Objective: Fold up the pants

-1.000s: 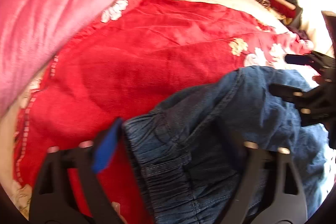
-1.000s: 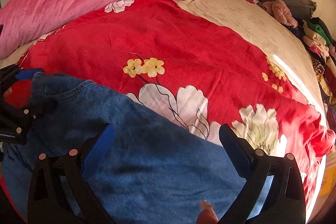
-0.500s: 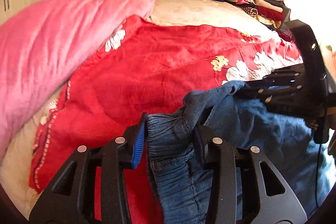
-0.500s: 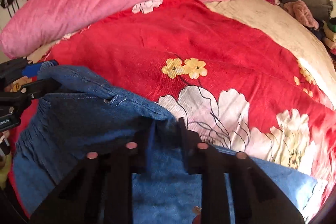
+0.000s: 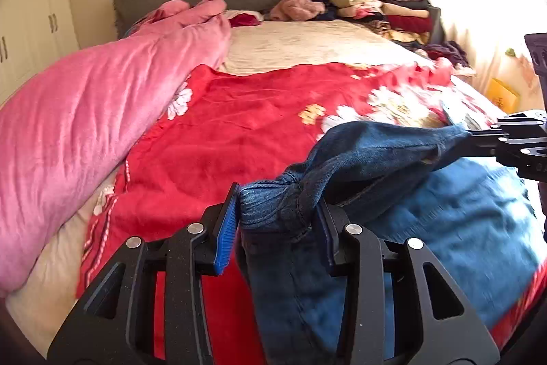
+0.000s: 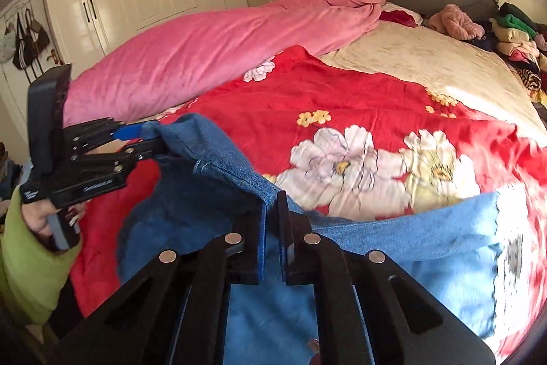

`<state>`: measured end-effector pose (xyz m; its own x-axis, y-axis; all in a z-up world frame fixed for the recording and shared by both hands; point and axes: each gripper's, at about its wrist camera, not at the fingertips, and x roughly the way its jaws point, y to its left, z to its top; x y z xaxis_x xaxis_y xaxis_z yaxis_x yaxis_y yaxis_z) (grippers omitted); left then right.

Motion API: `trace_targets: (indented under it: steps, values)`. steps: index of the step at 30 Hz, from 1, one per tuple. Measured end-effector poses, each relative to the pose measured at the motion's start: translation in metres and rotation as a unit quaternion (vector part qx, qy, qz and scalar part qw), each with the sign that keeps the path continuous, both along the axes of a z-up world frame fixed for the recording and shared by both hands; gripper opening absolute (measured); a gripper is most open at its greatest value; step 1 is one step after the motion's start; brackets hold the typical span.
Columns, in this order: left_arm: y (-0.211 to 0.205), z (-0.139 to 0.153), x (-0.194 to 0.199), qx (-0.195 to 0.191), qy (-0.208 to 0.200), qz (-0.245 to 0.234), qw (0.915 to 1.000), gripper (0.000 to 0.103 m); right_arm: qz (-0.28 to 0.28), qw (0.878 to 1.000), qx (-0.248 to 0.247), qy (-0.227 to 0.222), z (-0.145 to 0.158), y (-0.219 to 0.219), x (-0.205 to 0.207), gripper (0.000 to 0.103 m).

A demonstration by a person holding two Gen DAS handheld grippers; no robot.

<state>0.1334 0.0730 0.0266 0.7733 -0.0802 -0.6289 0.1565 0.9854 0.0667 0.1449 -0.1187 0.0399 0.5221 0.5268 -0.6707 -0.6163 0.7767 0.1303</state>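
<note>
Left wrist view: my left gripper (image 5: pixel 278 221) has its fingers clamped on a bunched wad of waistband, with the pants (image 5: pixel 461 228) hanging from it and from the right gripper (image 5: pixel 478 139) over the red quilt (image 5: pixel 239 139) on the bed (image 5: pixel 307 43). In the right wrist view, the right gripper (image 6: pixel 271 221) is pinched nearly flat on a thin hem edge, and the denim stretches in a sagging line across to the left gripper (image 6: pixel 143 139).

My worries from here, as I judge them: the right grip holds very little cloth, right at the seam, so any sharp tug apart could pull the hem out and drop that side. The left grip is the opposite problem; it holds a thick crumpled knot, so the waistband may not lie straight and the fold could come out skewed. The lower part of the pants rests on the quilt, and dragging it could ruck the legs or pull the quilt along. The pink blanket (image 6: pixel 212 50) lies close on the left and could snag a swing.
</note>
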Motion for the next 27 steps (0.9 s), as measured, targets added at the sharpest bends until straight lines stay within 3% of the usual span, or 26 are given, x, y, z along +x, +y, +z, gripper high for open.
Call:
trace_targets:
  steps: [5, 10, 15, 21, 23, 27]
  values:
    - [-0.005, -0.011, -0.044, 0.016, 0.012, -0.012, 0.9997, 0.032, 0.019, 1.000, -0.007, -0.011, 0.001, -0.001, -0.057, 0.005]
    - [0.004, -0.034, -0.064, 0.023, 0.055, -0.003, 0.9982, 0.035, 0.044, 0.998, -0.040, 0.005, -0.026, 0.013, -0.103, 0.005]
    - [0.006, -0.048, -0.076, 0.041, 0.083, 0.000, 0.9957, 0.036, 0.053, 0.997, -0.043, 0.044, -0.057, 0.021, -0.130, 0.005]
    - [0.015, -0.052, -0.093, 0.044, 0.099, 0.011, 0.9940, 0.042, 0.055, 0.996, -0.040, 0.054, -0.062, 0.024, -0.146, 0.005]
    - [0.023, -0.052, -0.102, 0.037, 0.103, 0.023, 0.9937, 0.042, 0.058, 0.996, -0.040, 0.050, -0.061, 0.024, -0.149, 0.006]
    - [0.044, -0.042, -0.119, -0.014, 0.109, 0.041, 0.9931, 0.042, 0.053, 0.995, -0.054, 0.064, -0.075, 0.025, -0.148, 0.006]
